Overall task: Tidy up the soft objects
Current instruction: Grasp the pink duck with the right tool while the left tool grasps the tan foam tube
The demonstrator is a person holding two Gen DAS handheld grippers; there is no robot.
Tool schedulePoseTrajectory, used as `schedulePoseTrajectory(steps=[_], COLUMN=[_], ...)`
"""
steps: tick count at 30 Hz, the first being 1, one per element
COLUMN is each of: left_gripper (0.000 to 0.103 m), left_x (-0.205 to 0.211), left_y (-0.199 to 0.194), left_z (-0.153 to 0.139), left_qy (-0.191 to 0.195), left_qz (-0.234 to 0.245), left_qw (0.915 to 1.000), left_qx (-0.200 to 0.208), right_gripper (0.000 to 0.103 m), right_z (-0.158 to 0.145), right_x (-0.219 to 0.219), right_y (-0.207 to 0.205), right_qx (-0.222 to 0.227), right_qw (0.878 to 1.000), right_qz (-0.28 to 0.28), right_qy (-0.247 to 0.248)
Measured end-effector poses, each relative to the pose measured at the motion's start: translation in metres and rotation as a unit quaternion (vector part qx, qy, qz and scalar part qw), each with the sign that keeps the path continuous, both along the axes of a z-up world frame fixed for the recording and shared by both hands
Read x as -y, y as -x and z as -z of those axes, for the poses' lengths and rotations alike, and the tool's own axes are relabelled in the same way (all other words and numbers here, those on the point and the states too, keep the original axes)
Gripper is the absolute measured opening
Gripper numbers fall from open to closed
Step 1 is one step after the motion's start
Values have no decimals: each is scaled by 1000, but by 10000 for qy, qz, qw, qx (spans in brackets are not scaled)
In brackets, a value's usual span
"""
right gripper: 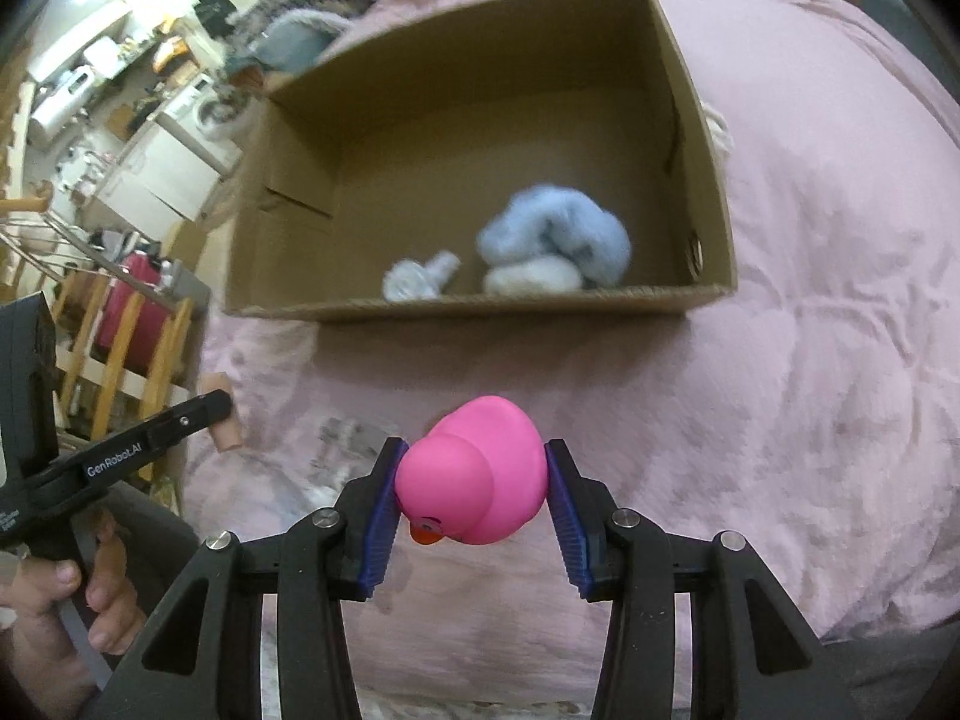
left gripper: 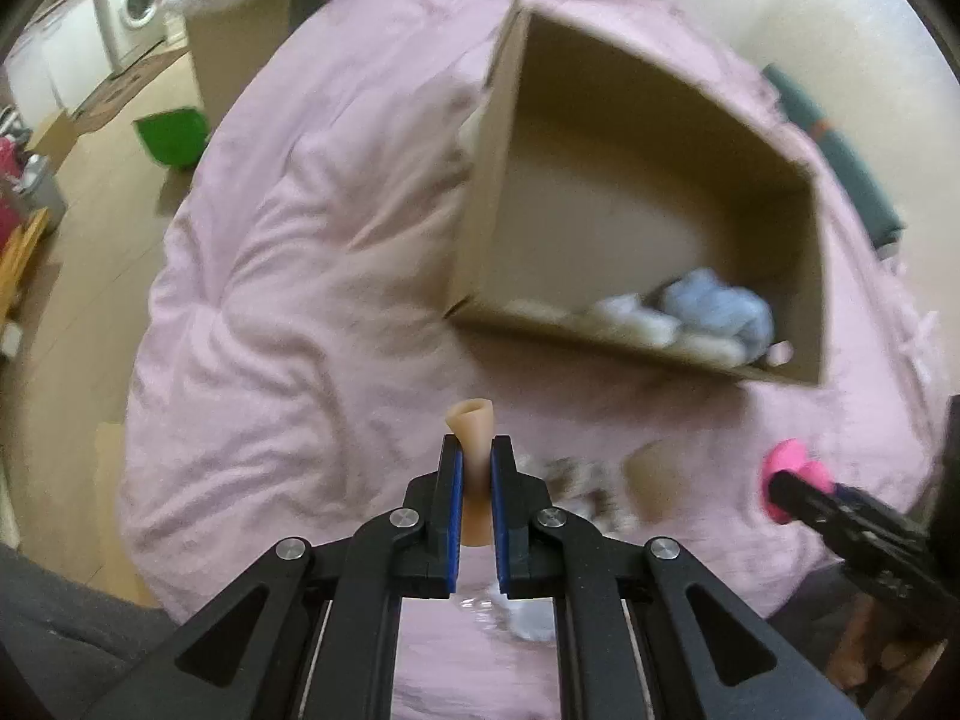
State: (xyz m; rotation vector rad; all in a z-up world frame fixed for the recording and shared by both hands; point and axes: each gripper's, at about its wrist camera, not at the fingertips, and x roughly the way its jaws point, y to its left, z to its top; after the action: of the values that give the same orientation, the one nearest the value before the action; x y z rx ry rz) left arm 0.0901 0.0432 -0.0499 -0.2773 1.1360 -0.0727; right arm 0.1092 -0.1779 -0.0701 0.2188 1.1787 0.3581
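Cardboard box (right gripper: 702,138) ahead on pink blanket (right gripper: 840,300), path unobstructed.

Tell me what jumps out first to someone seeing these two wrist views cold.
The pink rubber duck, squeezed between the right gripper pads low in the right wrist view, grabs the eye. Behind it an open cardboard box sits on the pink blanket, holding a fluffy blue bundle and whitish soft items. In the left wrist view, the left gripper pinches a small tan, flared rubbery piece.
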Motion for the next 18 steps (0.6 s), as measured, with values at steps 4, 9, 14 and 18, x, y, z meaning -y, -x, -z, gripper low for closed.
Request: schedulePoseTrajectory(steps=[4, 9, 14, 18], left_gripper=[8, 8, 8, 8], left_x=[8, 12, 23, 34], left_y=[-8, -29, -53, -73], left_z=[-32, -57, -66, -64], left_qy=[-182, -246, -374, -558], left_qz=[218, 315, 460, 566], left_qw=[9987, 9969, 9950, 9926], left_qx=[429, 679, 804, 914], right_gripper=[48, 48, 48, 48], right_z=[-22, -48, -60, -62], right_x=[10, 11, 1, -5], right_y=[-1, -15, -38, -56], right_qx=[123, 400, 623, 767], right_qw=[9993, 9980, 9970, 9960], right_qz=[-4, -22, -35, -32], right_qy=[-366, -484, -467, -459])
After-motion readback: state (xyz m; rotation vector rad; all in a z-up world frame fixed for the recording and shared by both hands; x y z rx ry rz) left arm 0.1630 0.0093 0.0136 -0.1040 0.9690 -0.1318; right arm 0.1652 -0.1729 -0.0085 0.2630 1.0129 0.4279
